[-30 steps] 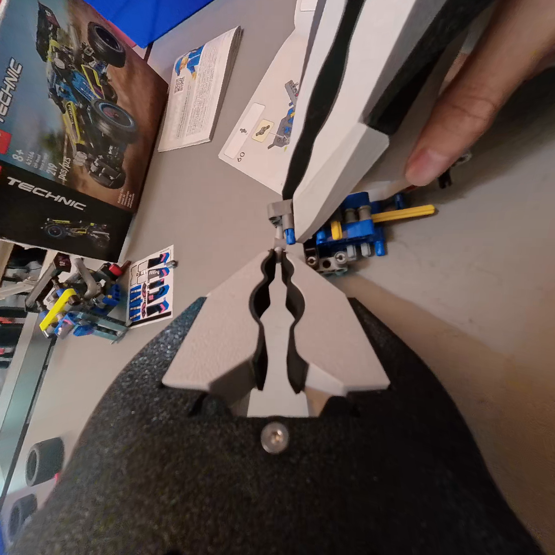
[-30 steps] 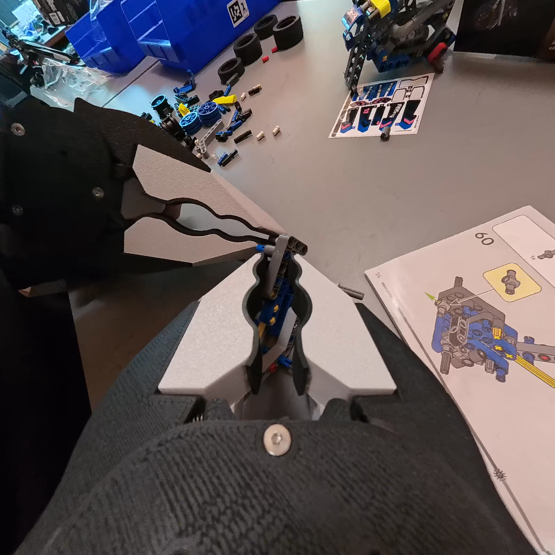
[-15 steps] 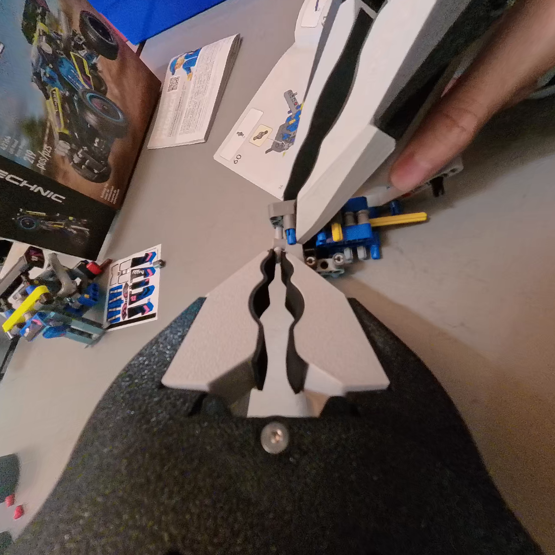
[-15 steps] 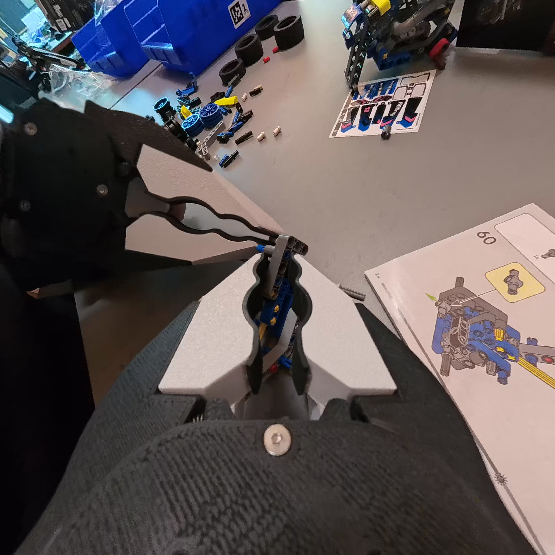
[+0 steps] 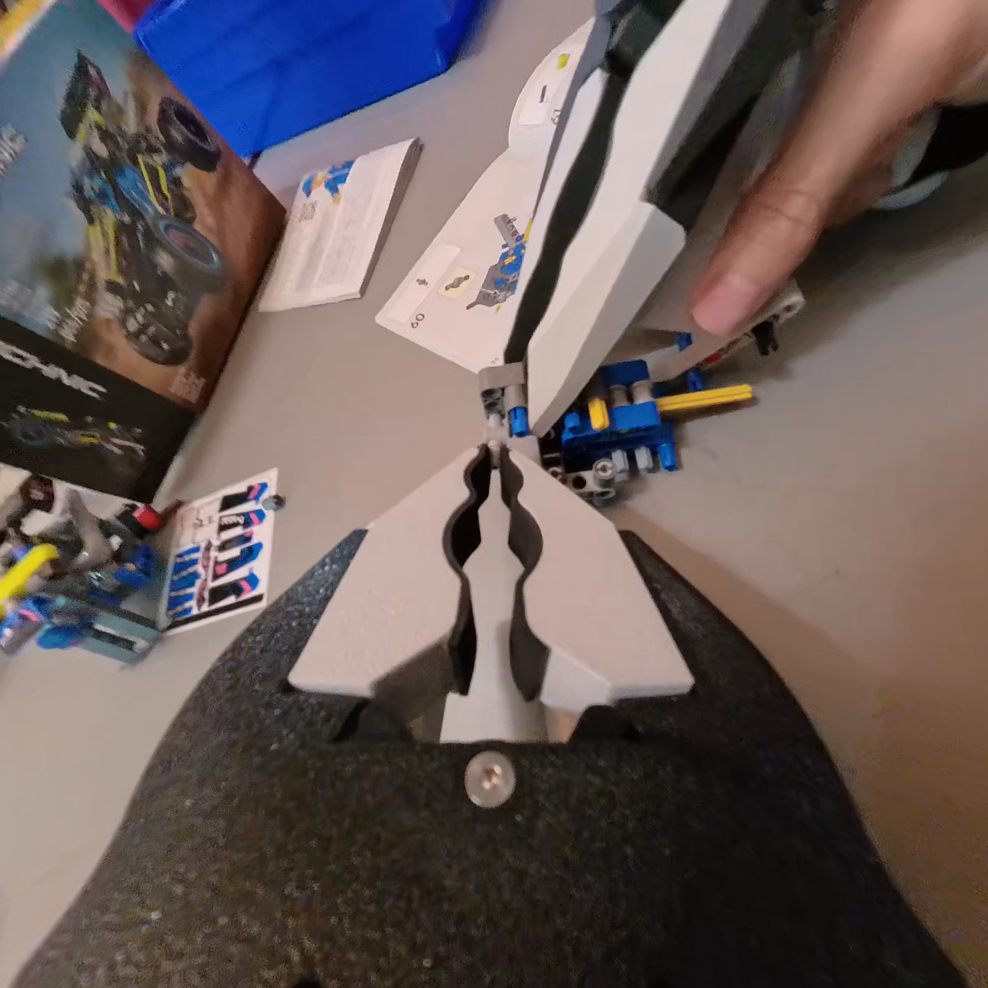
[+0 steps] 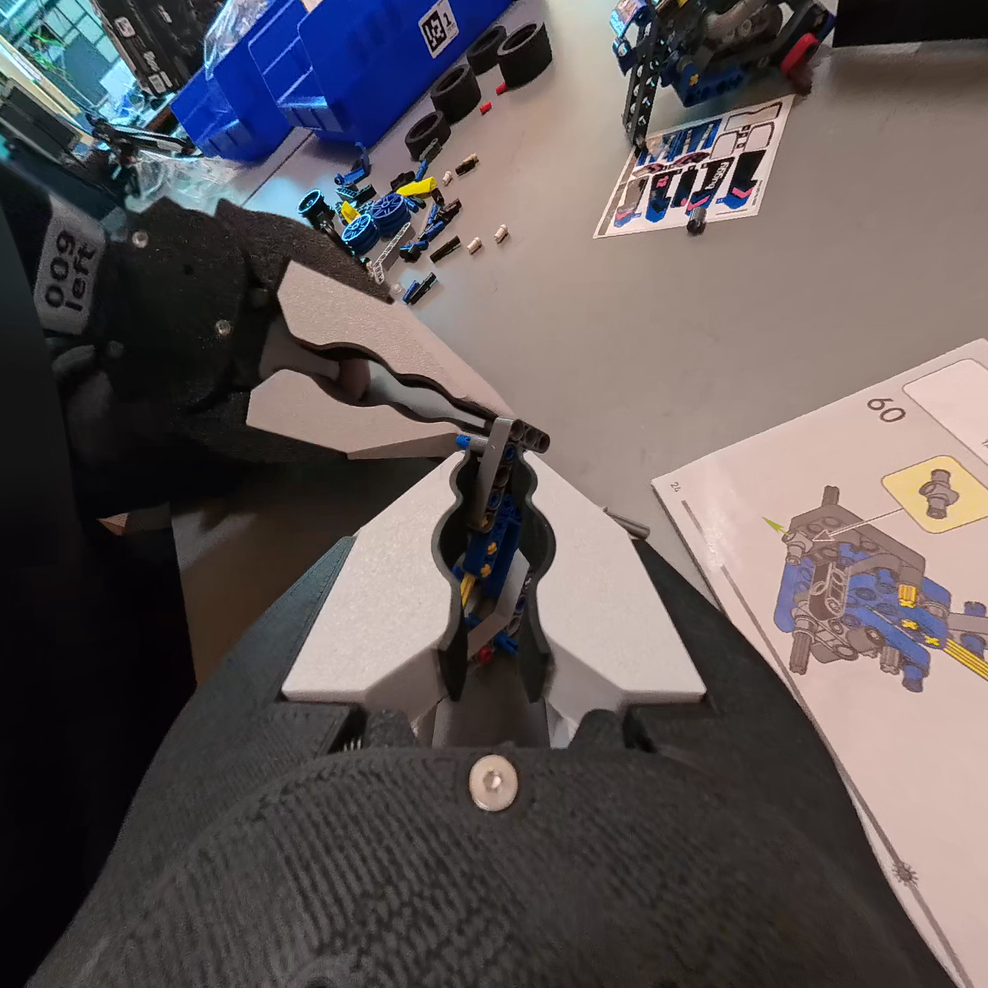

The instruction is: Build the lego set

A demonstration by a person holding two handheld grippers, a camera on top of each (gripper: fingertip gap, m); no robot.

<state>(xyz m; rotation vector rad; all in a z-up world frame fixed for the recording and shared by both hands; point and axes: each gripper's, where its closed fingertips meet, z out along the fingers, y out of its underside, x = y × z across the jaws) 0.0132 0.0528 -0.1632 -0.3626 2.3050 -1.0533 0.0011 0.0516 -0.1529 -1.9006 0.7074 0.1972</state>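
Note:
My right gripper is shut on a blue and grey lego sub-assembly with a yellow axle, held just above the table. In the left wrist view the right gripper comes in from the upper right, a thumb on its side, and the sub-assembly hangs below it. My left gripper is shut on a small grey pin, with its tip against the sub-assembly's grey end beam. In the right wrist view the left gripper comes in from the left and meets that beam.
An open instruction booklet lies at the right. A sticker sheet, a part-built vehicle, loose parts, tyres and blue bins lie farther back. The set's box and a small booklet lie at the left. The tips of both grippers are at nearly the same place. Left tips and right tips are each some 25 centimetres from the part-built vehicle. Seen from the left wrist view as well.
Both grippers keep their holds, tips still together at the grey beam. The left gripper has tilted and shifted a little, so the background has slid in its view.

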